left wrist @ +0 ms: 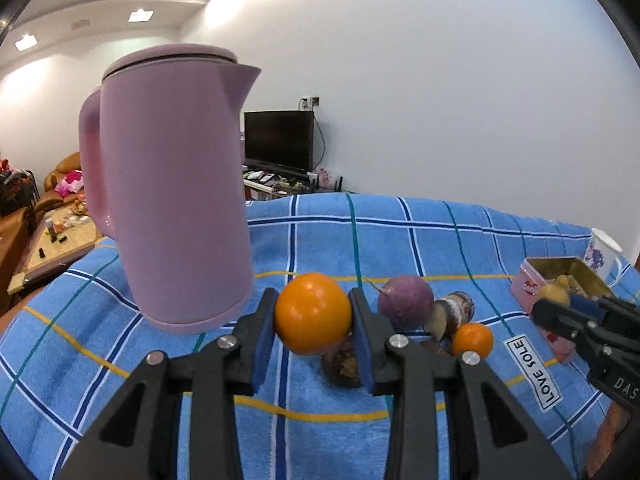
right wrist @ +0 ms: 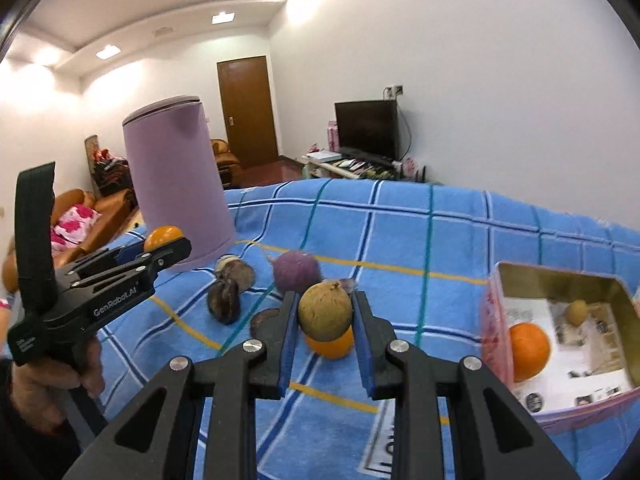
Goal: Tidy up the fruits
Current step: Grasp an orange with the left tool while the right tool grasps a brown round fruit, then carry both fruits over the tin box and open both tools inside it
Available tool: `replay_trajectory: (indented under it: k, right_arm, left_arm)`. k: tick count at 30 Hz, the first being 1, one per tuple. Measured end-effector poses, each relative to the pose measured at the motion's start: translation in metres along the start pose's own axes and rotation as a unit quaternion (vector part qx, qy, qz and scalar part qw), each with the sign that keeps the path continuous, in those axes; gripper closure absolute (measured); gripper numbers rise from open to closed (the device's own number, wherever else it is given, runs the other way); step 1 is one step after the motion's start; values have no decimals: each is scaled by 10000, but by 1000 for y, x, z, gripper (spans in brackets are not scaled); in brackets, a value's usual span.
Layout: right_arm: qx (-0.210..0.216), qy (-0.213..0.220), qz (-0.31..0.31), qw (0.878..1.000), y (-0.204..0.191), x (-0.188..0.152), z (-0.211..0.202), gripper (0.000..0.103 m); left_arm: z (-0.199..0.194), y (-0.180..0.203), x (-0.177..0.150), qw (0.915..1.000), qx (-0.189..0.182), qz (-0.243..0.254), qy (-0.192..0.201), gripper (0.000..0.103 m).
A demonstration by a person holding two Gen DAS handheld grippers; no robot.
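1. Holding an orange [left wrist: 313, 314] clear of the cloth, the left gripper [left wrist: 313, 320] has its blue pads pressed on the fruit's two sides; the jaws stand only as wide as the orange.
2. The right gripper [right wrist: 325, 314] is likewise clamped on a small brownish-green fruit [right wrist: 325, 312], lifted above a second small orange [right wrist: 332, 346] that lies on the cloth just under it.
3. The open tin [right wrist: 560, 280] lies to the right of the right gripper and a little beyond its tips, near; an orange and a small tan fruit already sit in it. From the left gripper the tin is well off to the right, past the right gripper, so the right hand is plainly the nearer one.
4. My reading: the next move turns on that rightward swing to the tin, the right hand first.
5. Ahead of both grippers, a purple round fruit [left wrist: 405, 302], a dark wrinkled fruit [right wrist: 224, 300] and cut halves remain on the blue checked cloth [left wrist: 360, 240].
6. Both grippers tip downward toward the cloth; a hand [right wrist: 48, 380] grips the left tool's handle. A pink kettle [left wrist: 172, 184] stands left of the left gripper.
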State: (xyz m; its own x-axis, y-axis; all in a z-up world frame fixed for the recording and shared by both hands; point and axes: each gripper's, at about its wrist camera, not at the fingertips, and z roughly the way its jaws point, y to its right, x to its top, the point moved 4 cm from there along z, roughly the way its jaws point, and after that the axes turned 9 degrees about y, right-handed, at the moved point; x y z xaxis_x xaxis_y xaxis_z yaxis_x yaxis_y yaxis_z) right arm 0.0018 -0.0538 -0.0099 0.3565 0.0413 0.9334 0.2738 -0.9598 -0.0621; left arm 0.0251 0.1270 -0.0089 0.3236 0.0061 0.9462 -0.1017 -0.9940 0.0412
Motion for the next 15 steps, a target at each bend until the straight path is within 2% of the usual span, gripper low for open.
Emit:
replay_trajectory:
  k: [5, 15]
  right_arm:
    - [-222, 182, -336, 9990, 4, 2, -8, 75]
    - [-335, 235, -459, 9981, 17, 0, -16, 75]
  left_arm:
    - [-2, 14, -1, 9998, 107, 153, -2, 66]
    - [-4, 41, -6, 9994, 197, 228, -164, 66]
